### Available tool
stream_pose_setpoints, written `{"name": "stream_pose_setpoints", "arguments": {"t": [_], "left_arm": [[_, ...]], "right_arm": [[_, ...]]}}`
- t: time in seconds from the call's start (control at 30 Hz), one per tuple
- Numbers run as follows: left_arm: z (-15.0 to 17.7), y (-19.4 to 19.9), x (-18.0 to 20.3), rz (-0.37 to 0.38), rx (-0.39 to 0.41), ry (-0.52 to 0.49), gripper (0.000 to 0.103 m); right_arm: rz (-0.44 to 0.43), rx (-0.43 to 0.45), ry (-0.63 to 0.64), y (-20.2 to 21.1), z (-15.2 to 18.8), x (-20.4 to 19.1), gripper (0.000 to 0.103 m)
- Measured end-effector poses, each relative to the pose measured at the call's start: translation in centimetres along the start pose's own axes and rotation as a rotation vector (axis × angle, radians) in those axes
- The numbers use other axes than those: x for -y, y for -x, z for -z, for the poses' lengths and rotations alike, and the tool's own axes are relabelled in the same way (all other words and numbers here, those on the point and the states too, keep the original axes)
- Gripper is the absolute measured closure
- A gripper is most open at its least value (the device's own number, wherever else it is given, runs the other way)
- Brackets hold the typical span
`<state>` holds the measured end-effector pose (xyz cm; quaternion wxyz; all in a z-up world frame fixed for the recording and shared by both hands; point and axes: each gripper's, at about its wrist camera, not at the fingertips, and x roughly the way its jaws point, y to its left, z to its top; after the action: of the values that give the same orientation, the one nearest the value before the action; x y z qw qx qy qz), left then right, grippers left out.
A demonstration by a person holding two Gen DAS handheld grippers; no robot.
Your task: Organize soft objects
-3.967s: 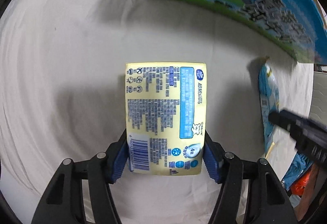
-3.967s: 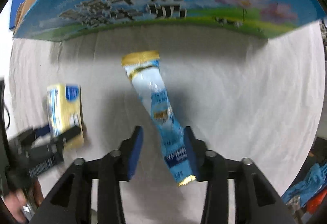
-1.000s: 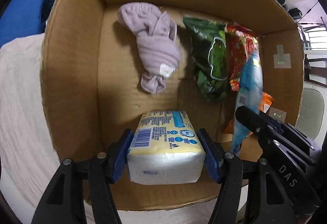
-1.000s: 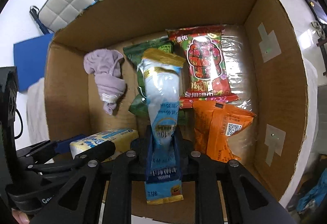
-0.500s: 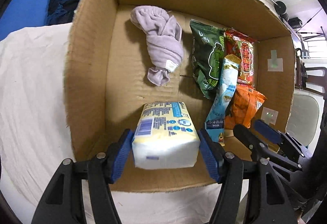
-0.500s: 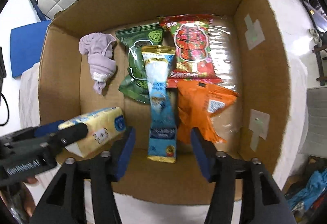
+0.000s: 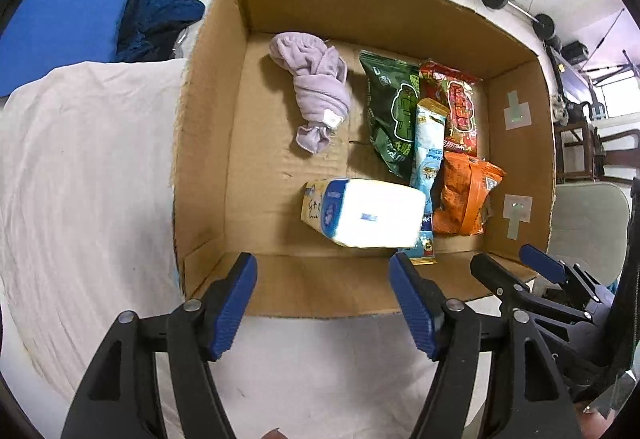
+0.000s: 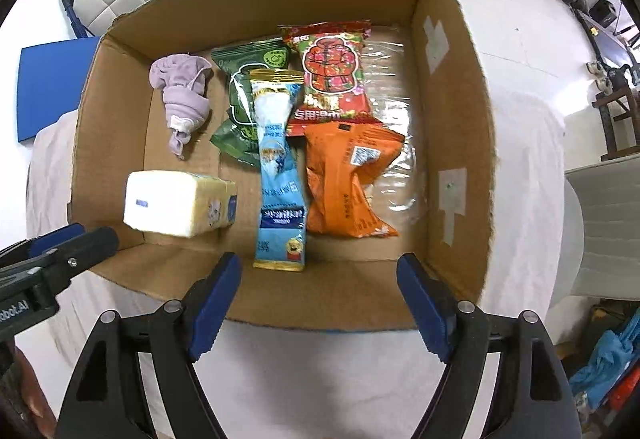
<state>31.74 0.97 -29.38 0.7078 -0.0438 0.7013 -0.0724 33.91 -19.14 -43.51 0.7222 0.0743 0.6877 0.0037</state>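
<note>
My left gripper: pointing down over the near wall of the cardboard box, jaws opening, nothing between the blue pads.
Lilac cloth: bundled on the box floor, far left, apart from the packets.
Tissue pack: yellow and white, blurred, inside the box near the front wall, just beside the blue sachet; free of my pads.
Green snack bag: flat on the floor, partly under the blue sachet.
Blue sachet: long, lying front to back in the middle of the box.
Red snack bag: at the back, right of the green one.
Orange snack bag: in front of the red one, touching the sachet.
My right gripper: above the front wall, jaws opening, holding nothing.
</note>
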Motion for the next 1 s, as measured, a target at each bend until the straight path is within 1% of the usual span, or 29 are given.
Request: {"name": "stream_pose_setpoints", "arguments": {"t": [0.03,0.07,0.1,0.13,0.2,0.27,0.43,0.5,0.77,0.87,1.0], "left_arm": [[0.2,0.3,-0.1,-0.005,0.015,0.002,0.021],[0.4,0.3,-0.2,-0.01,0.025,0.003,0.015],[0.6,0.6,-0.2,-0.013,0.042,0.003,0.015],[0.7,0.6,-0.2,-0.017,0.053,0.0,0.014],[1.1,1.1,-0.1,-0.028,0.083,-0.006,0.01],[1.6,1.6,0.2,-0.04,0.118,-0.015,0.002],[2.6,2.6,0.7,-0.051,0.178,-0.016,0.001],[2.9,3.0,0.9,-0.047,0.195,-0.018,0.001],[4.6,5.1,1.7,-0.082,0.255,-0.03,0.001],[5.5,6.5,1.9,-0.104,0.281,-0.033,0.001],[8.0,9.4,2.6,-0.124,0.334,-0.045,0.001]], "right_arm": [[0.01,0.009,0.0,0.2,0.2,0.1,0.014],[0.015,0.018,0.001,0.5,0.5,0.0,0.005],[0.02,0.028,0.001,0.9,0.8,0.3,0.001],[0.03,0.036,0.0,1.2,1.0,0.4,0.0],[0.046,0.041,0.008,1.5,1.5,0.4,0.0],[0.055,0.046,0.008,1.9,2.0,0.5,0.0],[0.052,0.064,0.009,2.8,3.0,0.3,0.0],[0.056,0.075,0.008,3.3,3.3,0.2,0.0],[0.08,0.139,0.023,6.3,4.6,-0.5,0.0],[0.063,0.151,0.025,7.7,5.4,-0.6,0.0],[0.032,0.187,0.023,10.6,7.3,-0.5,0.0]]}}
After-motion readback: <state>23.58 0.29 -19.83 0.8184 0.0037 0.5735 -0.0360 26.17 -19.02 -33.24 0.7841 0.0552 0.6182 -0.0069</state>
